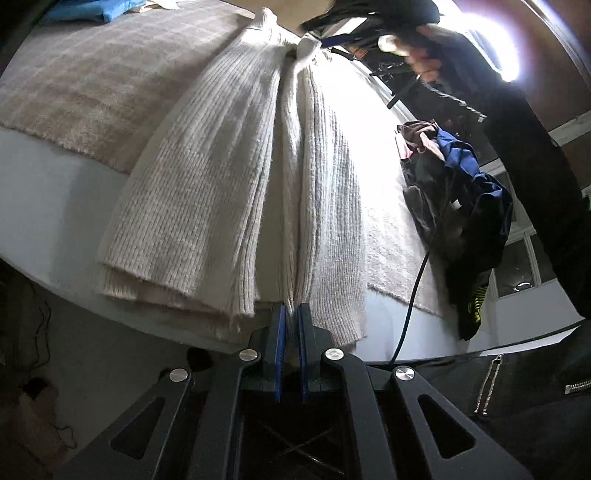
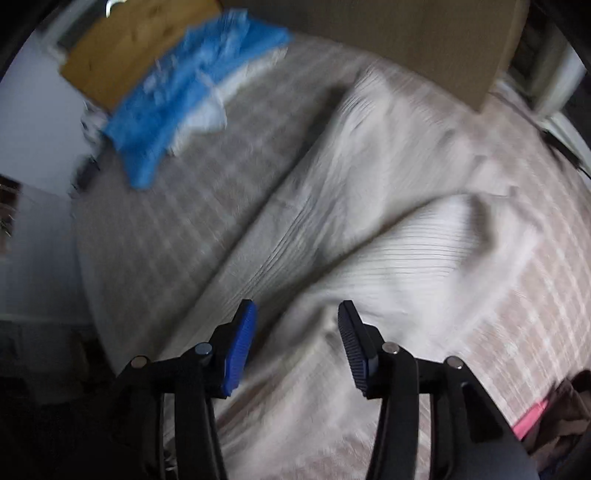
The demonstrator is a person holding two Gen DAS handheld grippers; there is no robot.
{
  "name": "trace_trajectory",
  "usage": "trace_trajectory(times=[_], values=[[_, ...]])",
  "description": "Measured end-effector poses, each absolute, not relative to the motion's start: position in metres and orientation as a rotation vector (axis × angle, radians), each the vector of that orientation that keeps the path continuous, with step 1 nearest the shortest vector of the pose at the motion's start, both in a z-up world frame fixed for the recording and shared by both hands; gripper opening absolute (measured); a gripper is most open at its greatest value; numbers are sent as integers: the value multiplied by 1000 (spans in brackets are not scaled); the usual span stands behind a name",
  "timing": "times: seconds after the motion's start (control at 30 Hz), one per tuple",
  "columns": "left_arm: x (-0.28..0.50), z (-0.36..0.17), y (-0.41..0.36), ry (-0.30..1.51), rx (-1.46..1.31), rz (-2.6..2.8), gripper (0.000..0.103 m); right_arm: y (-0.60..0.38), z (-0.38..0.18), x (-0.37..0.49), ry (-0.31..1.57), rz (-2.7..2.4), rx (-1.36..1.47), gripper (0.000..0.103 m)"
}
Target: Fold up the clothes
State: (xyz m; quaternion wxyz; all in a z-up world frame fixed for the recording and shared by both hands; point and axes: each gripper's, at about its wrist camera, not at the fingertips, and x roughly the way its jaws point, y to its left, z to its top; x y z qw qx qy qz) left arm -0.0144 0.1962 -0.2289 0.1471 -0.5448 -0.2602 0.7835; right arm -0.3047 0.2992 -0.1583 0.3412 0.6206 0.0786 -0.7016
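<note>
On the bed (image 1: 55,192), left tool (image 1: 291,314) clenched on cream ribbed sweater (image 1: 207,192), right tool (image 2: 297,321) released above it

In the left wrist view the ribbed sweater (image 1: 236,177) stretched ahead of the nearly closed jaws, its hem pinched between them and hanging over the near edge of the bed (image 1: 55,206). It lay on a blanket (image 1: 92,81) that spread away to the left of the jaws, with a folded garment (image 1: 92,11) at the far left. A heap of clothes (image 1: 454,206) sat to the right. In the right wrist view the sweater (image 2: 369,192) ran ahead of and beneath the parted jaws.
</note>
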Motion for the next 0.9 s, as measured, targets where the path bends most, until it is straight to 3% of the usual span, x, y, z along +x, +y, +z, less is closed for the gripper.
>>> trace_trajectory(times=[0.13,0.37,0.47,0.7,0.9], values=[[-19,-214,197,-685,-1582,2252,7,375,-117,-327,-3,-1982,1528,46],[-27,-187,198,-574,-1606,2244,6,444,-155,-354,53,-2179,1625,46],[-42,-179,195,-523,-1613,2273,6,425,-177,-364,53,-2175,1572,46],[-61,-166,183,-473,-1650,2298,6,364,-218,-393,299,-2183,1568,49],[-57,-152,154,-416,-1668,2323,6,366,-155,-328,187,-2135,1367,40]])
